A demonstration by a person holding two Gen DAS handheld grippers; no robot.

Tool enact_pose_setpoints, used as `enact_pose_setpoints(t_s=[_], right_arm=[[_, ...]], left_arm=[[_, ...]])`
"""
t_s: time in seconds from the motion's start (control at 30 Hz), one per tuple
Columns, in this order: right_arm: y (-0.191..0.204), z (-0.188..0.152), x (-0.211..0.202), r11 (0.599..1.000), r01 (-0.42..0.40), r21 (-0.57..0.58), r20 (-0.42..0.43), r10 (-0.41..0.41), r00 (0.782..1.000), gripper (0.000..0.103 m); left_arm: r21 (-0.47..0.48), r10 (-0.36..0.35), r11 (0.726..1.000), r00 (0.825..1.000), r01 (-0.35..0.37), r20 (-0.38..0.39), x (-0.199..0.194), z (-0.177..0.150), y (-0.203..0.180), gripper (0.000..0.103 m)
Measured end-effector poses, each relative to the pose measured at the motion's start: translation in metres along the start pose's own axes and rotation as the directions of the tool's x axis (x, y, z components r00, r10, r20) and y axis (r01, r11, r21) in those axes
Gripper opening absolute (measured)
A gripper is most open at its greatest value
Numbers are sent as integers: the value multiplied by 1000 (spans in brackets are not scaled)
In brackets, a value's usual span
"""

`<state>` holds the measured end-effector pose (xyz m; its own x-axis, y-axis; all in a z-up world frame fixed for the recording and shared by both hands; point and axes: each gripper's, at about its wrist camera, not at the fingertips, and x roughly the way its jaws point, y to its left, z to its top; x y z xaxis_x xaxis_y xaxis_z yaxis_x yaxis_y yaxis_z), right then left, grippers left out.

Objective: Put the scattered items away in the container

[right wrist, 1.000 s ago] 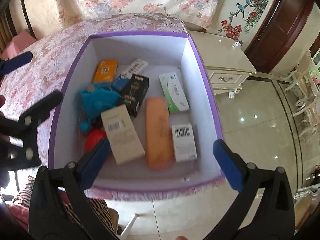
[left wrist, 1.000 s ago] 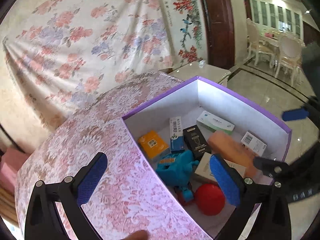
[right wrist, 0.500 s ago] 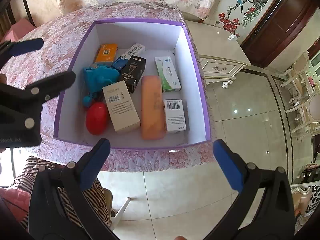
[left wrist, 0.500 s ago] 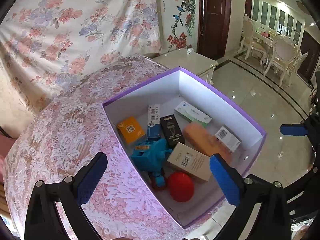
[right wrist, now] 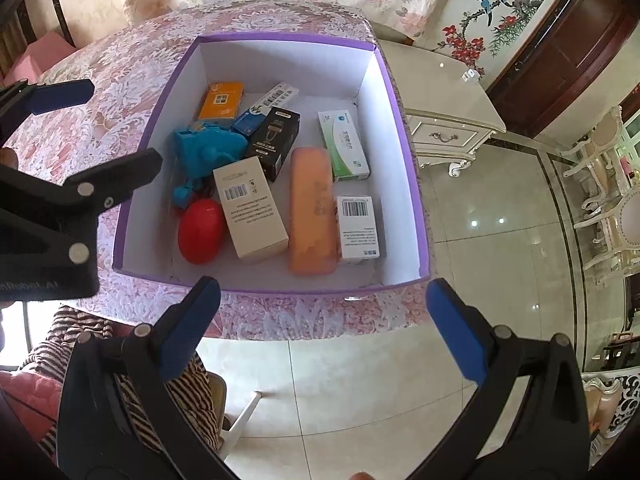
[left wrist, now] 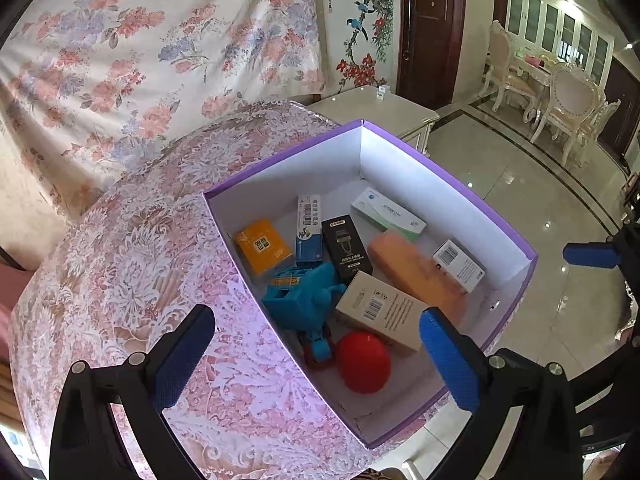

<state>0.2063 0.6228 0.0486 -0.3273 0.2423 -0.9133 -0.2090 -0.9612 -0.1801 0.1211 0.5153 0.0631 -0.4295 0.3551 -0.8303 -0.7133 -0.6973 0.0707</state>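
- Nine items sit inside the purple box (right wrist: pixel 394 120), mid-frame in the right wrist view: orange packet (right wrist: pixel 221 100), blue-white tube box (right wrist: pixel 268 106), black box (right wrist: pixel 275 142), green-white box (right wrist: pixel 344 146), blue toy (right wrist: pixel 204 148), red ball (right wrist: pixel 201 230), beige box (right wrist: pixel 249 208), orange case (right wrist: pixel 313 212), small barcode box (right wrist: pixel 357 226).
- Box rests on the floral-cloth desk (left wrist: pixel 132 264), its near edge close to the desk edge at lower centre of the right wrist view.
- Left gripper (left wrist: pixel 320 354): fingers wide apart, holding nothing; it's over the box's left wall & the cloth, lower part of the left wrist view.
- Right gripper (right wrist: pixel 324 328): fingers also wide, empty; hangs off the desk, over floor tiles, bottom of its frame.
- Judgement: no loose item shows on the visible cloth, so the job looks done or nearly so. The step in hand is prob. a last check / pull-away.
- To do it well: scan the cloth at upper left of the left wrist view, since part of the desk is out of frame.
- Keep both grippers clear of the box walls; a nudge to the near wall could push the box toward the desk edge.
- If sthg turns up, approach from above w/ fingers wide and drop it in the free corner, lower left of the box in the right wrist view.
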Motion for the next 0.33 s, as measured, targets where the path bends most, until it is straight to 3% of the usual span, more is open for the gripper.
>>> enact_pose_setpoints(t_s=[0.33], right_arm=[[5,-2,5,1000,-13,-3,-10,13,1000,102]], left_arm=[[-30,-5,1000,1000,4,-16,5,-2,5,103]])
